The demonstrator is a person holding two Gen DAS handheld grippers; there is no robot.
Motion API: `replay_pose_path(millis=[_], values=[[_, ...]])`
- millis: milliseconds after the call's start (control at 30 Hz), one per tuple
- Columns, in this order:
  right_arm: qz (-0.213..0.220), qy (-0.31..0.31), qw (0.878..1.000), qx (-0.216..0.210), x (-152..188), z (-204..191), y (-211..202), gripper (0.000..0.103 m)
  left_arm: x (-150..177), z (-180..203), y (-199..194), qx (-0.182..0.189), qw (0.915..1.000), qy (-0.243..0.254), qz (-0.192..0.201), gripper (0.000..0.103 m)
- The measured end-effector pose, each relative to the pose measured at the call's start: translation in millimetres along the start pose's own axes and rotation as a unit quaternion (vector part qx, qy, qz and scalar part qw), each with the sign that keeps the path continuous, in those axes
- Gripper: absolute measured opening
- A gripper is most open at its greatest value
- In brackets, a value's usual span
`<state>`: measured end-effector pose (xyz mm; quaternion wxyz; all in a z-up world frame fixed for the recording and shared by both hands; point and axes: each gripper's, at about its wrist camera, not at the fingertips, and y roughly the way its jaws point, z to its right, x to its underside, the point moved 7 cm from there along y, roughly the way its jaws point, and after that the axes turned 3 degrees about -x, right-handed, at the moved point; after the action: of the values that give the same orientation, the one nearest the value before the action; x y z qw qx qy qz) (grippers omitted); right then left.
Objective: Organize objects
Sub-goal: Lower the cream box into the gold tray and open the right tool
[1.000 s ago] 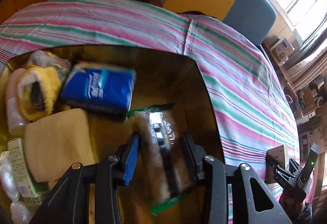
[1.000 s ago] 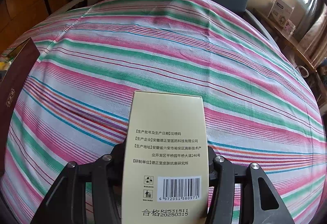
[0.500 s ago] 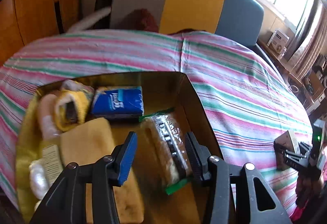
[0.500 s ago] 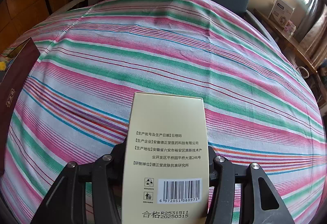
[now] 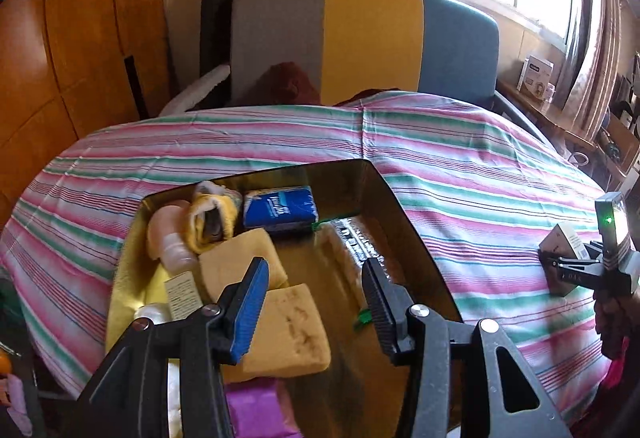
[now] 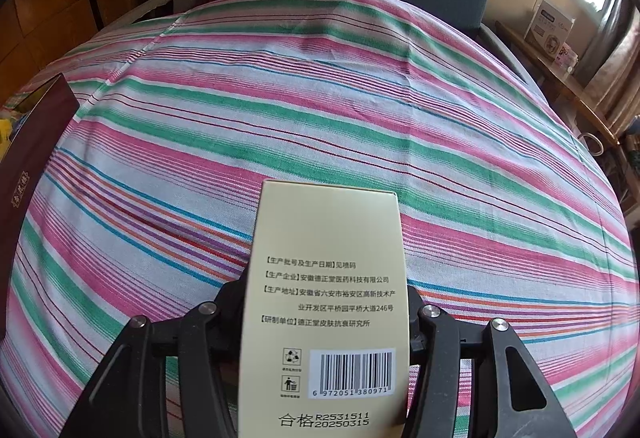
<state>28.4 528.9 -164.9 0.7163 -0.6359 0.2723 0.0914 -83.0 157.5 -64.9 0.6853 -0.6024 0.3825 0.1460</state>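
A dark box (image 5: 404, 214) with a gold inside stands on the striped cloth and holds several items. Among them are a clear-wrapped snack packet (image 5: 356, 238) along its right wall, a blue tissue pack (image 5: 280, 208), a yellow sponge (image 5: 292, 326) and a yellow cloth (image 5: 240, 262). My left gripper (image 5: 314, 266) hovers above the box, open, with nothing between its pads. My right gripper (image 6: 326, 290) is shut on a pale yellow carton (image 6: 326, 278) with a barcode, held just over the cloth. In the left wrist view the right gripper (image 5: 572, 270) is at the far right.
The striped tablecloth (image 6: 360, 98) spreads across the round table. A chair (image 5: 360, 38) with a grey, yellow and blue back stands behind it. The box's maroon side (image 6: 28, 166) shows at the left of the right wrist view. A shelf with a white box (image 5: 536, 74) is at the right.
My left gripper let go of the snack packet, opened, and rose back away from the box; the packet now lies inside. The right gripper and its carton have not moved.
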Motion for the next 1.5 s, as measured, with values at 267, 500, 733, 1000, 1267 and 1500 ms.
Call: replay_pose_path(millis=[267,500,733,1000,1267,1500], values=[[0.008,0.002,1.000,-0.001,1,1,-1,0.056,11,-16,-9,-0.003,1.0000,-0.006,0.001,0.049],[0.009,0.003,1.000,0.007,2,0,0,0.058,20,-29,-10,0.000,0.9998,-0.018,-0.004,0.049],[-0.002,0.018,0.999,0.037,2,-3,-2,0.056,31,-45,-9,0.001,0.9994,-0.033,-0.010,0.049],[-0.021,0.064,0.995,0.067,7,-9,-10,0.051,45,-74,-10,-0.006,0.9979,-0.062,-0.017,0.049],[0.028,0.059,0.997,-0.030,-14,-94,-63,0.051,57,-121,-15,-0.041,0.9929,-0.110,-0.020,0.049],[0.100,-0.050,0.983,-0.146,-36,-241,-125,0.051,63,-137,-18,-0.050,0.9902,-0.128,-0.023,0.049]])
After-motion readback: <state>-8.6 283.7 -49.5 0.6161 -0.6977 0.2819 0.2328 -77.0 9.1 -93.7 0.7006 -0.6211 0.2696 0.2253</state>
